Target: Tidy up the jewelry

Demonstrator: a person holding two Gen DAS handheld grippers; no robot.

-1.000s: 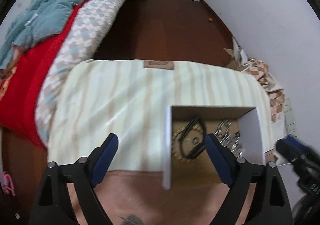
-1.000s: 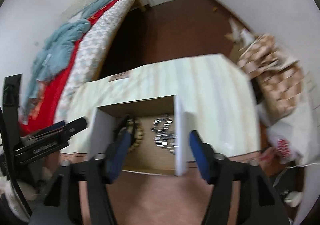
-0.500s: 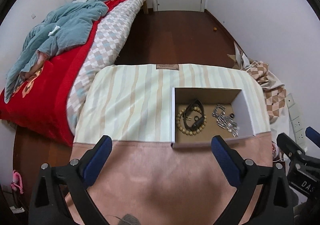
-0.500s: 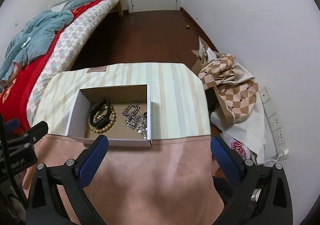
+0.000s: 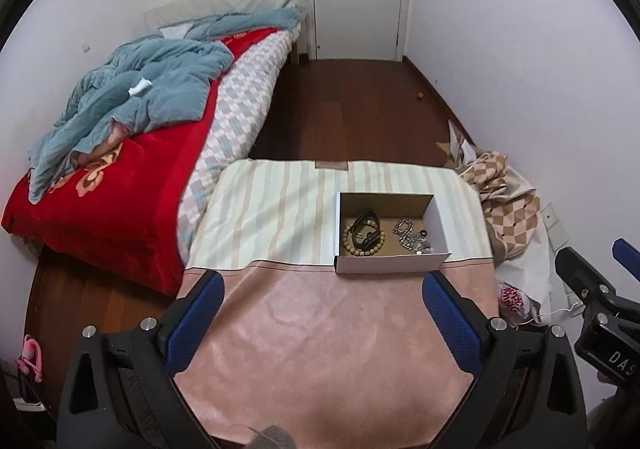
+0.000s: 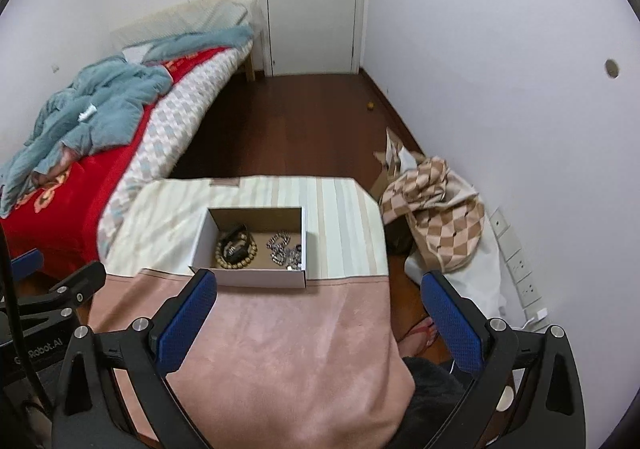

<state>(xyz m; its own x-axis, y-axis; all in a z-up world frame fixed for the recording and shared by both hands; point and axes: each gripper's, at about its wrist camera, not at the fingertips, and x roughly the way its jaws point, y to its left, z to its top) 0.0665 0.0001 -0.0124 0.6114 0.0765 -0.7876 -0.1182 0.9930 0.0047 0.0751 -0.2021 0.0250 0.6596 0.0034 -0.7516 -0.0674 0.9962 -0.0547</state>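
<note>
A white cardboard box [image 5: 390, 263] sits on the tabletop [image 5: 328, 349], right at the line where the striped cloth [image 5: 272, 209] meets the pink cloth [image 6: 280, 349]. Inside the box, a wooden bead bracelet [image 5: 362, 237] lies on the bed's side with a black band [image 5: 366, 229] resting across it; a heap of silver chains [image 5: 412, 235] lies beside them, toward the box's other wall. The left tool [image 5: 324, 319] hangs released, its blue pads wide apart, nearer the viewer than the box. The right tool [image 6: 320, 315] is likewise spread and holds nothing, also short of the box. A red-covered bed [image 5: 120, 185] stands beyond the box's left side.
</note>
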